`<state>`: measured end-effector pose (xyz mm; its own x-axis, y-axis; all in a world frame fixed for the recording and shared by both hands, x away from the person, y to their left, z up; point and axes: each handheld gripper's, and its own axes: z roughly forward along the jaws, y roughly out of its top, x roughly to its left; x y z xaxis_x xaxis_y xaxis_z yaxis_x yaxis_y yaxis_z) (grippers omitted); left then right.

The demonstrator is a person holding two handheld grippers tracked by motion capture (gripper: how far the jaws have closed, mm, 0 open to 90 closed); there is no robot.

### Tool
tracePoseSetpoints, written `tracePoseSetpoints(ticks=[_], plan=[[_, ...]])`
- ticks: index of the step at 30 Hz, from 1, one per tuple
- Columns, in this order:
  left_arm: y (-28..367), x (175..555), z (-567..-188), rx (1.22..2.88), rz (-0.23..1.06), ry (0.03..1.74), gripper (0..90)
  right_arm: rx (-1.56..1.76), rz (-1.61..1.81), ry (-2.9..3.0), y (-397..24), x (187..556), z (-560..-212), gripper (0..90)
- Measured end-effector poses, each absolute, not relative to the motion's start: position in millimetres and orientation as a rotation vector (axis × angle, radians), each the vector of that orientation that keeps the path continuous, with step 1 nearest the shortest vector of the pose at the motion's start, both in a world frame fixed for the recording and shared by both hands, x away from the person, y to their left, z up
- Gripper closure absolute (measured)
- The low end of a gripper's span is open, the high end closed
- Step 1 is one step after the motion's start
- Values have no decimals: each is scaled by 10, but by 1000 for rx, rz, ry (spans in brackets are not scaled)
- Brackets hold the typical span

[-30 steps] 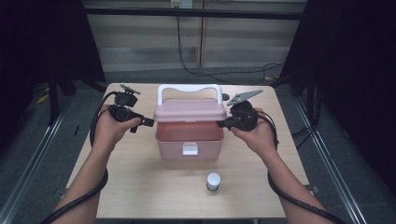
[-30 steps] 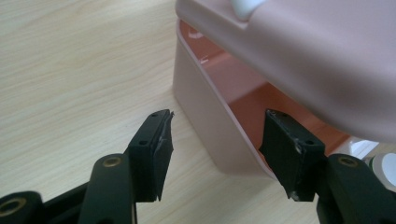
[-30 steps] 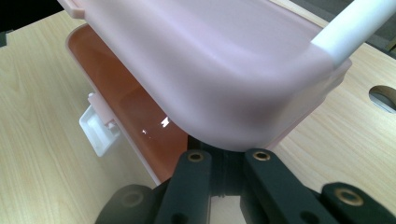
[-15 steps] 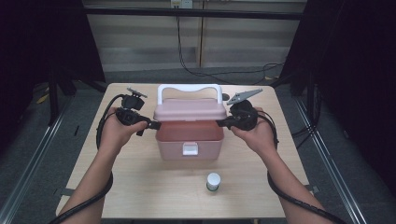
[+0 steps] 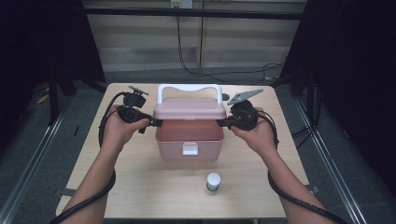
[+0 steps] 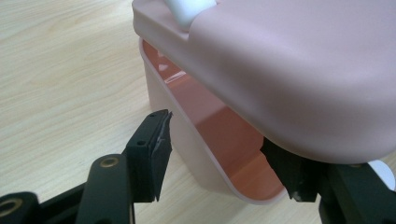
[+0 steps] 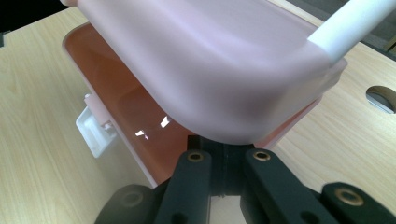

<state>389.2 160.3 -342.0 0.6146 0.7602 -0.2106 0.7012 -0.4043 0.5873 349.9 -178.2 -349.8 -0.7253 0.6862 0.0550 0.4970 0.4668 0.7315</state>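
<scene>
A pink box stands mid-table with its pink lid lifted at the front and a white handle behind. My left gripper is at the lid's left end, open. In the left gripper view the box's side wall passes between the jaws, and the lid's corner hangs over the right jaw. My right gripper is at the lid's right end. In the right gripper view its jaws are shut, their tips hidden under the lid's edge.
A small white-capped bottle stands on the wooden table in front of the box. The box's white latch faces me. A round hole is in the tabletop on the box's right. Dark floor surrounds the table.
My left gripper has shifted a little to the right, closer to the box's left side. The right gripper and the raised lid have stayed put.
</scene>
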Motion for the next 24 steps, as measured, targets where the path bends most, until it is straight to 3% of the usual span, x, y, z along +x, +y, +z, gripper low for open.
tracePoseSetpoints(ticks=[24], plan=[[1565,3867,-3292,2182,147,1111,432,1050,1087,2510,-1780,3490,-3765,878]])
